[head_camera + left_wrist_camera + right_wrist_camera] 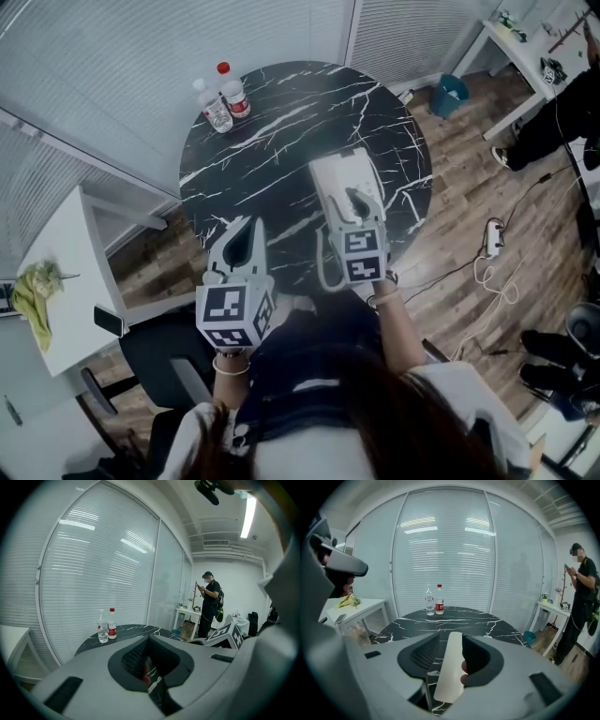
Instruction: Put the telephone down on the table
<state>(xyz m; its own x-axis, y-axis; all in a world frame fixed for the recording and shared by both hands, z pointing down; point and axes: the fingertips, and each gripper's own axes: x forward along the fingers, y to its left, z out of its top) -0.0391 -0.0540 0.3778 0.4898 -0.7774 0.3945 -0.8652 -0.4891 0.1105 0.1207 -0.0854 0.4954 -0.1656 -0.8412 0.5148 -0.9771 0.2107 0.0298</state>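
Observation:
A white telephone (339,180) lies on the right part of the round black marble table (272,141). Its cord (323,264) hangs in a loop over the near edge. My right gripper (361,208) is over the telephone's near end. In the right gripper view the white handset (451,667) stands between the jaws of that gripper (450,660) and leans on the right one. A gap shows on the handset's left side, so the jaws are open. My left gripper (236,246) hovers at the table's near left edge, open (150,670) with nothing between its jaws.
Two water bottles (225,98) stand at the table's far left rim. A white desk (66,272) is to the left and a dark chair (159,356) below me. A power strip and cables (492,246) lie on the wooden floor at right, where a person (581,602) stands.

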